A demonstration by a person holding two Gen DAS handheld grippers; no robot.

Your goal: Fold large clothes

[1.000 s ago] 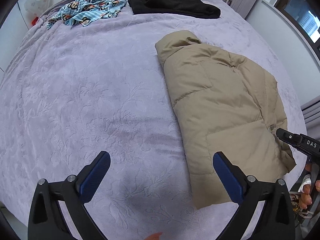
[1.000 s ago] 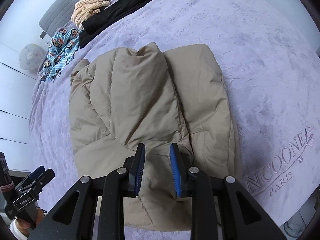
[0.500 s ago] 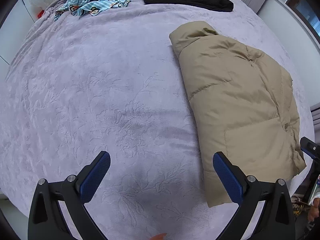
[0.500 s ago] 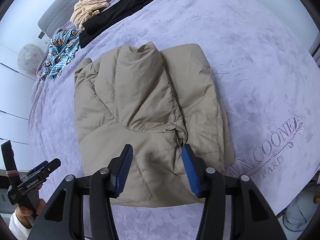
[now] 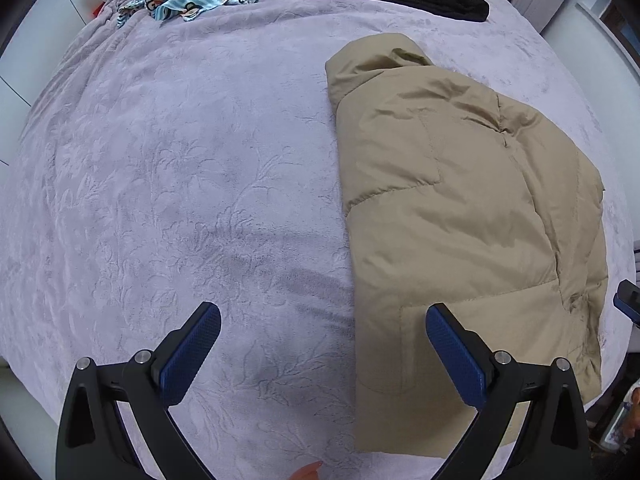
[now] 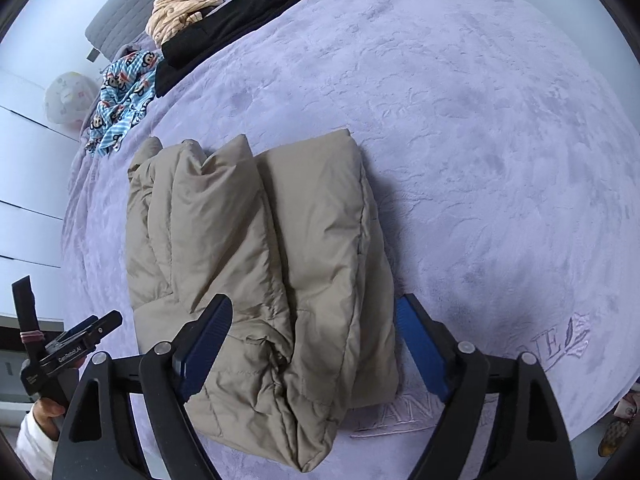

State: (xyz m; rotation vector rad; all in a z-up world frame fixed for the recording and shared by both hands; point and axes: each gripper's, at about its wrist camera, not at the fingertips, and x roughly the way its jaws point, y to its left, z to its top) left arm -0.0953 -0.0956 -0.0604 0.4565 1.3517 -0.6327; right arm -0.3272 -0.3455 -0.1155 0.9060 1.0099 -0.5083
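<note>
Home bedroom: blanketed bed [image 5: 180,200], strewn clothes [image 6: 236,20].

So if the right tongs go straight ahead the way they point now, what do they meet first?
Most likely the beige padded jacket: the open right tongs already frame its near folded end, apparently just above it. Depth is unclear, but nothing else lies in that line before the purple blanket.

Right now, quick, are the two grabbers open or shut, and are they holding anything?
Left gripper: open, holding nothing.
Right gripper: open above the tan jacket, holding nothing.
</note>
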